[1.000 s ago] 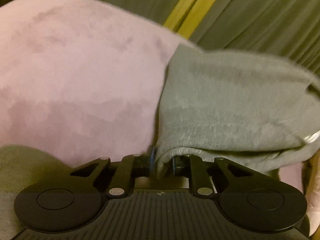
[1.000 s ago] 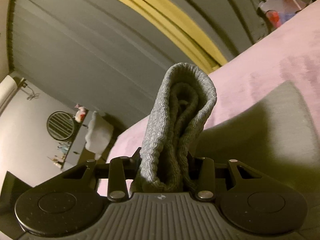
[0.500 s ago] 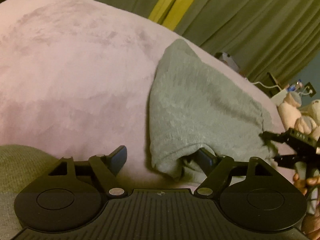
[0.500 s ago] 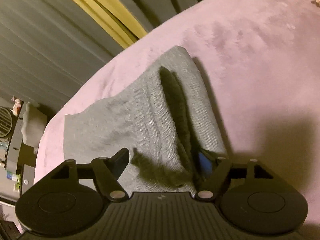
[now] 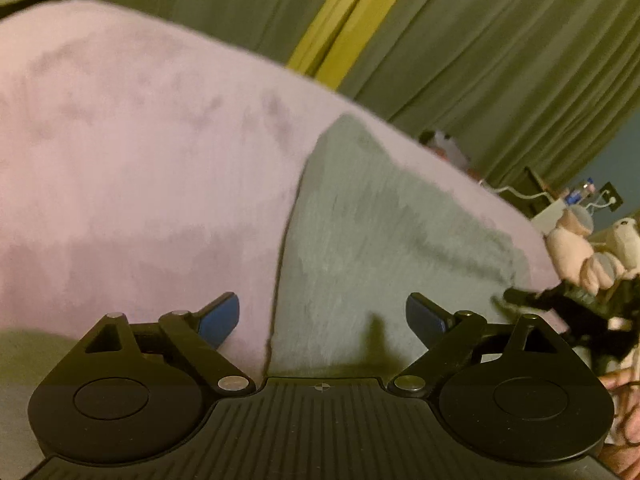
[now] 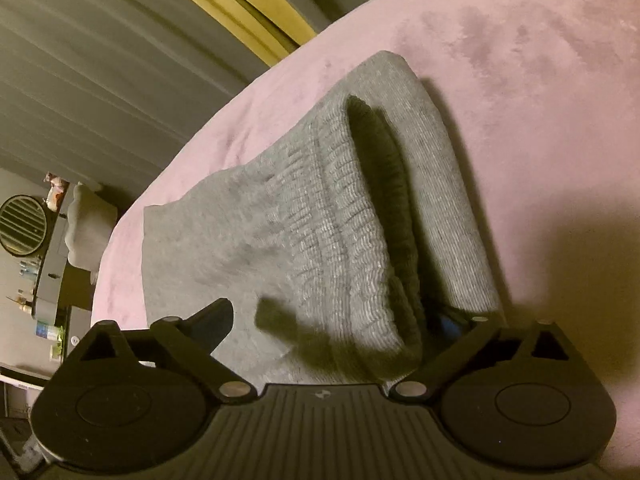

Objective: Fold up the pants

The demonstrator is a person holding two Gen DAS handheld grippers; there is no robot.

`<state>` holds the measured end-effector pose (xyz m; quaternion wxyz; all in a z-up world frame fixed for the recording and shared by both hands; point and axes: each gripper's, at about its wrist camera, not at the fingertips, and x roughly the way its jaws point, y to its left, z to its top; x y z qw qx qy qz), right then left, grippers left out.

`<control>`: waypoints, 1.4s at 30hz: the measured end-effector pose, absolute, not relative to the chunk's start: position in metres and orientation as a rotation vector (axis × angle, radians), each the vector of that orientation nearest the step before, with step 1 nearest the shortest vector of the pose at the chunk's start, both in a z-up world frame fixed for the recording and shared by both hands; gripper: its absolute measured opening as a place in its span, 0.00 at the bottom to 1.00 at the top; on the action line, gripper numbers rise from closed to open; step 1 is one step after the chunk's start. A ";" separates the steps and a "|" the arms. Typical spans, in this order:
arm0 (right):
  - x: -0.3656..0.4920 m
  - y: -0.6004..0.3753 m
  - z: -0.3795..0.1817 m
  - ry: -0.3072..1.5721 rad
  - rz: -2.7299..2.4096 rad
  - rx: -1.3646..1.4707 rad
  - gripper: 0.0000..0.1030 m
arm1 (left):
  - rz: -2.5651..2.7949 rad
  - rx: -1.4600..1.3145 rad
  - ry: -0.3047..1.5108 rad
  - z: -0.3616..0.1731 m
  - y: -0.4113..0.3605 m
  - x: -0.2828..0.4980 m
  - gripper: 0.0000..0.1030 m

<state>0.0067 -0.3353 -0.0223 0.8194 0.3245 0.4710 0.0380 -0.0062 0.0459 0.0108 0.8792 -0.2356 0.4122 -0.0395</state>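
Observation:
The grey pants (image 5: 380, 240) lie folded on the pink blanket (image 5: 140, 160). My left gripper (image 5: 322, 316) hovers over their near left edge, its jaws opening, both blue pads clear of the cloth. In the right wrist view the pants (image 6: 312, 216) show their ribbed waistband doubled over into a thick fold. My right gripper (image 6: 332, 320) straddles that fold, jaws opening. The left finger stands free, and the right finger is partly hidden behind the fold. The right gripper (image 5: 560, 304) also shows at the right edge of the left wrist view.
Green curtains (image 5: 500, 60) with a yellow strip hang behind the bed. Stuffed toys (image 5: 580, 248) and cables sit past the bed's right edge. A dresser with a round fan (image 6: 24, 220) stands at the left. The pink blanket (image 6: 540, 100) spreads wide around the pants.
Both grippers were shut on the pants and have let go. The right one came down, laying the raised waistband fold on the bed. The pants now rest flat.

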 end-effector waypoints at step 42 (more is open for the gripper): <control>0.017 -0.292 0.006 0.912 -0.217 0.043 0.96 | 0.013 -0.227 0.988 -0.021 -0.010 0.038 0.96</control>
